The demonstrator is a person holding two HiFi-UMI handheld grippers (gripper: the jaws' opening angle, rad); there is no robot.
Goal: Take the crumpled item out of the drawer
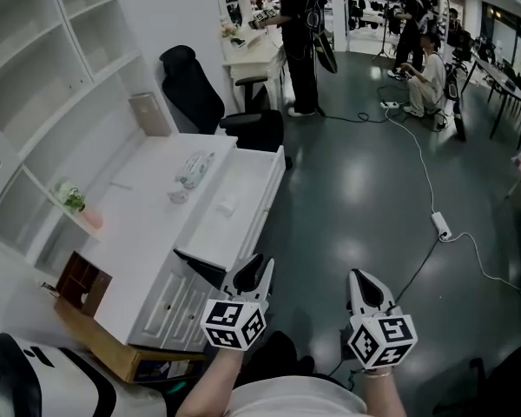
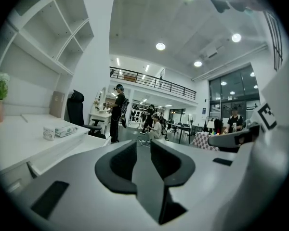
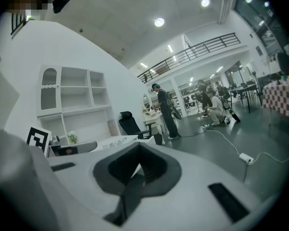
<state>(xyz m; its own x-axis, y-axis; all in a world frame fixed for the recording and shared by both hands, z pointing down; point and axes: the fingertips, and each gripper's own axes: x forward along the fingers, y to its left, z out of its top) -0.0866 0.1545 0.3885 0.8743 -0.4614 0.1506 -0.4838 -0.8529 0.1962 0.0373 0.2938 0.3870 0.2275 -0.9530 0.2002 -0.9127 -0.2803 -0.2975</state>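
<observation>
The white desk [image 1: 143,207] has its top drawer [image 1: 262,205] pulled out to the right. A small white crumpled item [image 1: 226,204] lies inside it, near the middle. Both grippers hang low in the head view, in front of the drawer's near corner and clear of it. My left gripper [image 1: 259,266] [image 2: 143,146] is open, with a narrow gap and nothing between its pads. My right gripper [image 1: 358,276] [image 3: 138,148] is further right over the floor, shut and empty. Neither gripper view shows the crumpled item.
A tissue pack [image 1: 194,169] and a small cup [image 1: 178,196] sit on the desk. White shelving [image 1: 52,102] holds a small plant [image 1: 71,198]. A black chair [image 1: 200,89] stands behind the drawer. A cardboard box [image 1: 113,346] sits by the desk's near end. A cable with power strip [image 1: 440,224] crosses the floor. People stand at the back.
</observation>
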